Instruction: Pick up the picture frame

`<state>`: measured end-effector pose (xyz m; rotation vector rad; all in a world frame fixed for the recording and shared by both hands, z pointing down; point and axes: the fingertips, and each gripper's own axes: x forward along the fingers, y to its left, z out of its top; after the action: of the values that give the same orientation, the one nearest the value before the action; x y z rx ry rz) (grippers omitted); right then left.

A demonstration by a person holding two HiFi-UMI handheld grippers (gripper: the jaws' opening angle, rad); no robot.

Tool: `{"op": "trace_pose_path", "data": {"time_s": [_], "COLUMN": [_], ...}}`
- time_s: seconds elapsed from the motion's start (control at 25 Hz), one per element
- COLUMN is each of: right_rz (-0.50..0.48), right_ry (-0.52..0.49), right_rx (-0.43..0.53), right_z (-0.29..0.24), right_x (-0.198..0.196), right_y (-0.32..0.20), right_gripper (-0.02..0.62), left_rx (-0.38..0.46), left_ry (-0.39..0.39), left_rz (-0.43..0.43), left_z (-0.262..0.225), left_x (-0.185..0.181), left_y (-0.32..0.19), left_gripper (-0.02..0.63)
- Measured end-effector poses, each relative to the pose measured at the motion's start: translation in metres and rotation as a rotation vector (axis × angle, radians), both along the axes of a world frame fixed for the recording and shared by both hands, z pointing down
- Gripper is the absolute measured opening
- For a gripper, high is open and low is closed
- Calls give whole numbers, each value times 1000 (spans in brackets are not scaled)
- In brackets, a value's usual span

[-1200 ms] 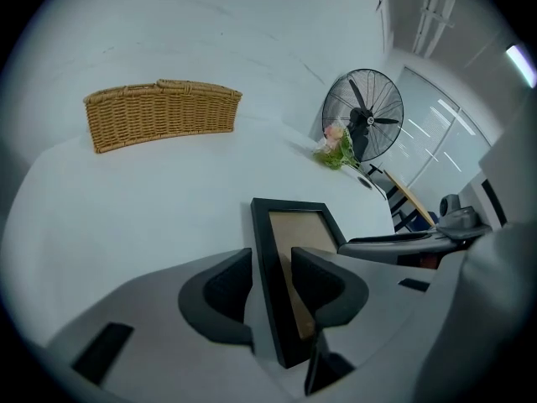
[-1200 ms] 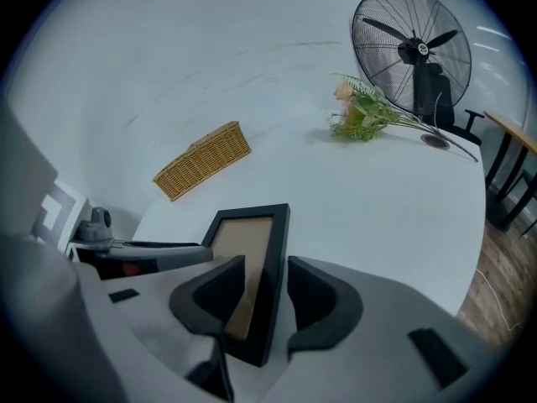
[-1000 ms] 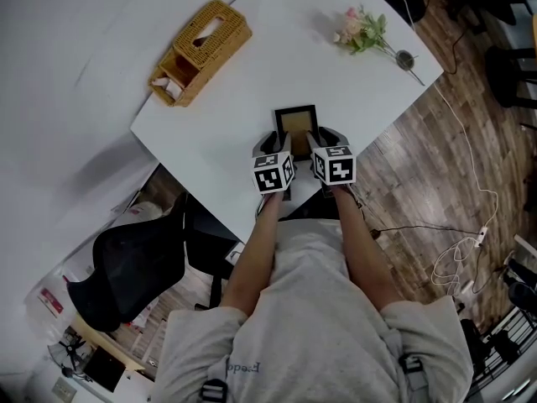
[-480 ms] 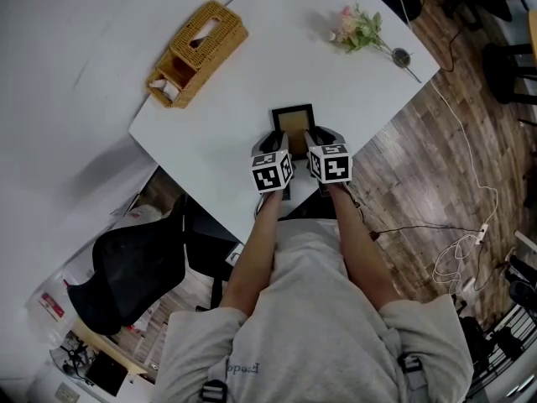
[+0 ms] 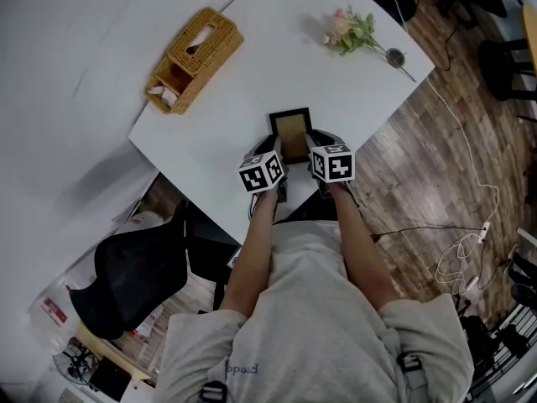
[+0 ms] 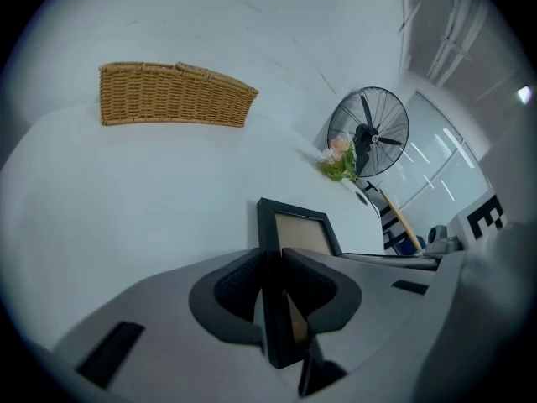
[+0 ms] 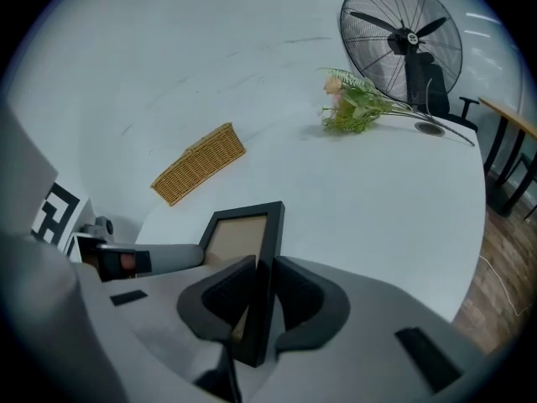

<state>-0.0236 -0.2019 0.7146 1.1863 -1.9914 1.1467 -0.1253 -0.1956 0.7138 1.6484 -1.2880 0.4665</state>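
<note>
- Seen from above, a person in a light grey T-shirt stands at the near edge of a white table (image 5: pixel 252 65), holding a hand-held gripper in each hand.
- A small black picture frame (image 5: pixel 291 133) with a tan panel sits near that table edge, directly in front of the person and between the two tools.
- The left hand-held gripper (image 6: pixel 273 263) has just been closing. Its dark ribbed pads now sit narrow, pressed on either face of the frame's left rail.
- The right hand-held gripper (image 7: pixel 262 275) has also just been closing. Its pads are clamped on the frame's right rail in the same way.
- Both tools point downward and away from the person. Their black-and-white marker cubes sit side by side, just apart.
- Whether the frame rests on the table or is raised off it cannot be told.
- A woven wicker basket (image 5: pixel 193 57) lies at the far left of the table, well apart from the frame.
- A small bunch of pink flowers (image 5: pixel 351 30) lies at the far right corner.
- A standing fan (image 7: pixel 403 36) is beyond the table.
- A black chair (image 5: pixel 138 271) stands on the wooden floor (image 5: pixel 436 158) to the person's left.
</note>
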Motion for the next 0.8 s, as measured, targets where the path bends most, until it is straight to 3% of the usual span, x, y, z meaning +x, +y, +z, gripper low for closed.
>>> {"op": "trace_pose_path", "data": {"time_s": [0.08,0.36,0.8], "right_rz": [5,3,9], "right_ry": [5,123,124], "right_rx": [1,32,56], "right_z": [-1,-1,-12], "right_x": [0,-2,-7], "right_y": [1,3,3], "right_gripper": [81,77,74], "left_rx": [-2,-10,4], "left_ry": [5,-159,-187], "left_rz": [-13,17,15], "left_z": [0,-1,-12], "left_x": [0,3,-2], "left_y": [1,0,-2], "left_gripper": [92,91,89]}}
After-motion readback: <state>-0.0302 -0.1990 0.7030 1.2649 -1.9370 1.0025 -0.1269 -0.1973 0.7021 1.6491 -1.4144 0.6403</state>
